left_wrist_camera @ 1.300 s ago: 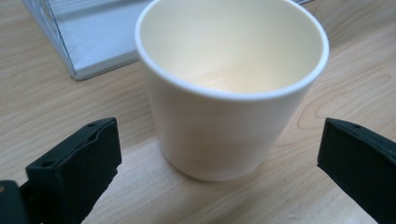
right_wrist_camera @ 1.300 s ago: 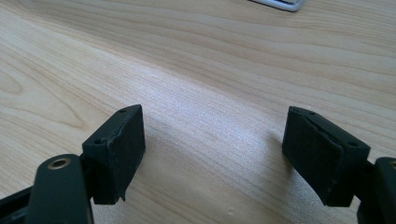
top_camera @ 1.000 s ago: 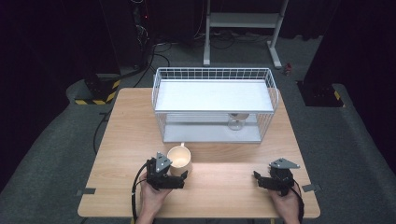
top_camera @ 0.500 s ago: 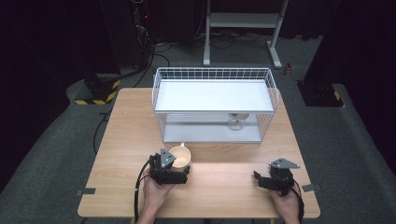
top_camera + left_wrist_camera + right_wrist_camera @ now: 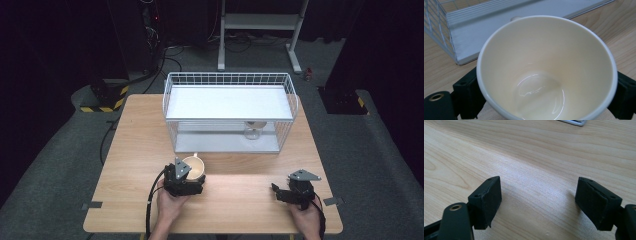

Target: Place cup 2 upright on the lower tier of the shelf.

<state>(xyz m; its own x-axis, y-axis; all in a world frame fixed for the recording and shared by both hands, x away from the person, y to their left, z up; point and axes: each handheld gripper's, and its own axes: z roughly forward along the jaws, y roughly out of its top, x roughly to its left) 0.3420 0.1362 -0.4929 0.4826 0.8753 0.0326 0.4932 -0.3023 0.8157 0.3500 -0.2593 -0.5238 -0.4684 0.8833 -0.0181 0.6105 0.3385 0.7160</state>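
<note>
One cup between closing left gripper jaws (contact unclear), right gripper open, empty.

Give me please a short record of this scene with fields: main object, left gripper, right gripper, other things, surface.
main object: cream cup, upright and empty, on the table in front of the wire rack
left gripper: left gripper has its jaws on either side of the cup; they have just been closing, and contact with the cup wall is not clear
right gripper: right gripper open, nothing between its jaws, low over bare wood
other things: white wire rack with a small glass on its lower level
surface: wooden table
</note>
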